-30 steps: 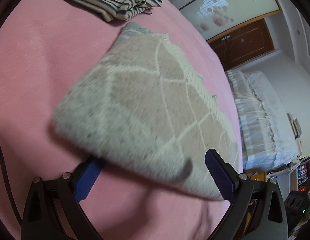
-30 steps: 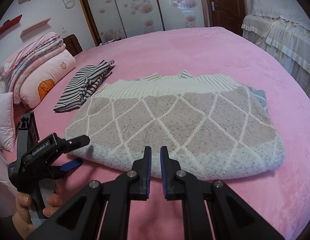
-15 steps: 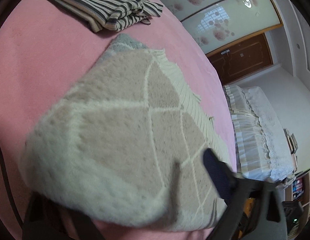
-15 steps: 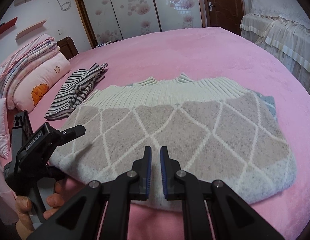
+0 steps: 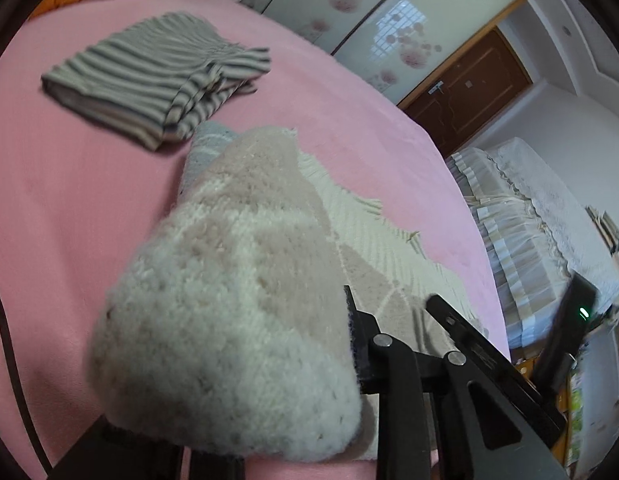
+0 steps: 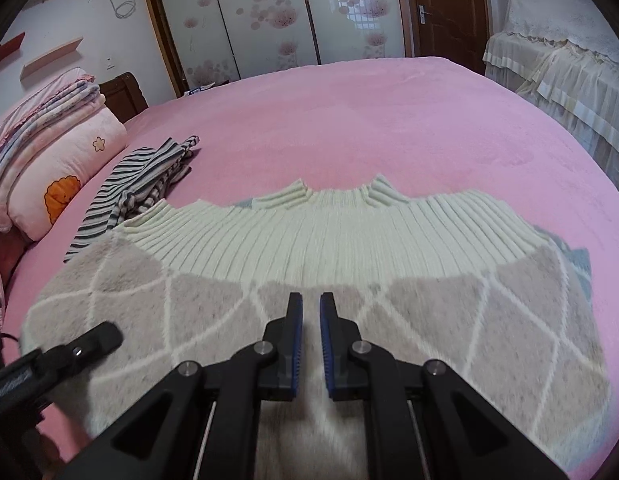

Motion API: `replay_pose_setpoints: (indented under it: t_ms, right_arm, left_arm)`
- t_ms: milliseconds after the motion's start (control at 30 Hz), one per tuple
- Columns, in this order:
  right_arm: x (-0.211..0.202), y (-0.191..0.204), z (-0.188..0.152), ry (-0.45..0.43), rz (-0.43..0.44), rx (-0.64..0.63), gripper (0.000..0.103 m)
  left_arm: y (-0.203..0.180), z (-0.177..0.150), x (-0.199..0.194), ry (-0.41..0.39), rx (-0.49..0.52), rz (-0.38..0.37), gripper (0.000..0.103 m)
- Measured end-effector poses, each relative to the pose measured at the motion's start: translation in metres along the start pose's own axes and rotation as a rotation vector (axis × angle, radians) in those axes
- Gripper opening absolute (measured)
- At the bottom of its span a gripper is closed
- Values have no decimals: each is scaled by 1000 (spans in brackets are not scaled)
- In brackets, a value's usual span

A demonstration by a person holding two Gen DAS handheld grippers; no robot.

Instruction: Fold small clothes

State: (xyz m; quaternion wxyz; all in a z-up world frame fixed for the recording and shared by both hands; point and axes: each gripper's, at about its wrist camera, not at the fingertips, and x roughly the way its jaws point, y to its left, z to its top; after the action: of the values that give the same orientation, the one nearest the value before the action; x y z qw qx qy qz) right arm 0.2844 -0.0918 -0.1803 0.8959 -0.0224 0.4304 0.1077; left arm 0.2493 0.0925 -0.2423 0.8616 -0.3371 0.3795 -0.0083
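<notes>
- Left wrist view: the left gripper (image 5: 349,360) had its jaws closing on a bunched near corner of the knitted sweater (image 5: 237,304), the wool already between them and raised off the pink bed (image 5: 89,200). Beyond it, far left, lay a striped garment (image 5: 149,76), already folded, I judged.
- Right wrist view: the right gripper (image 6: 309,340) hovered over the sweater's (image 6: 309,248) near middle, jaws nearly pressed together, pinching nothing. The sweater lay mid-bed, long axis left to right, ribbed hem on the far side. It looked partly folded, with at least one more fold left.
</notes>
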Motion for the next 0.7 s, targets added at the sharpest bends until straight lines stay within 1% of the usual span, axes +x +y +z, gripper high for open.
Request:
replay_pose_setpoints:
  t_ms: [33, 100, 133, 200, 233, 333, 400, 533, 700]
  right_arm:
    - [7, -1, 2, 22, 5, -9, 9]
    - [25, 0, 0, 99, 1, -31, 9]
    - [30, 0, -2, 114, -2, -52, 9]
    - [30, 2, -4, 106, -5, -79, 9]
    - [28, 1, -4, 108, 2, -78, 9]
    - [10, -13, -2, 102, 79, -13, 9]
    - [-6, -24, -3, 78, 105, 20, 9]
    - [-36, -49, -8, 36, 110, 54, 9]
    - [-74, -98, -25, -4, 84, 120, 9]
  left_arm:
    - [-4, 1, -5, -10, 12, 2, 22]
    - [-17, 2, -10, -31, 49, 12, 22]
    - [-22, 3, -13, -36, 67, 18, 22]
    - [-40, 3, -16, -53, 121, 41, 22]
    - [-41, 3, -23, -60, 141, 46, 22]
    - [-51, 2, -39, -83, 202, 52, 22]
    - [-68, 2, -42, -89, 237, 49, 22]
    - [-105, 1, -45, -97, 305, 42, 22]
    - [-159, -13, -38, -99, 422, 27, 22]
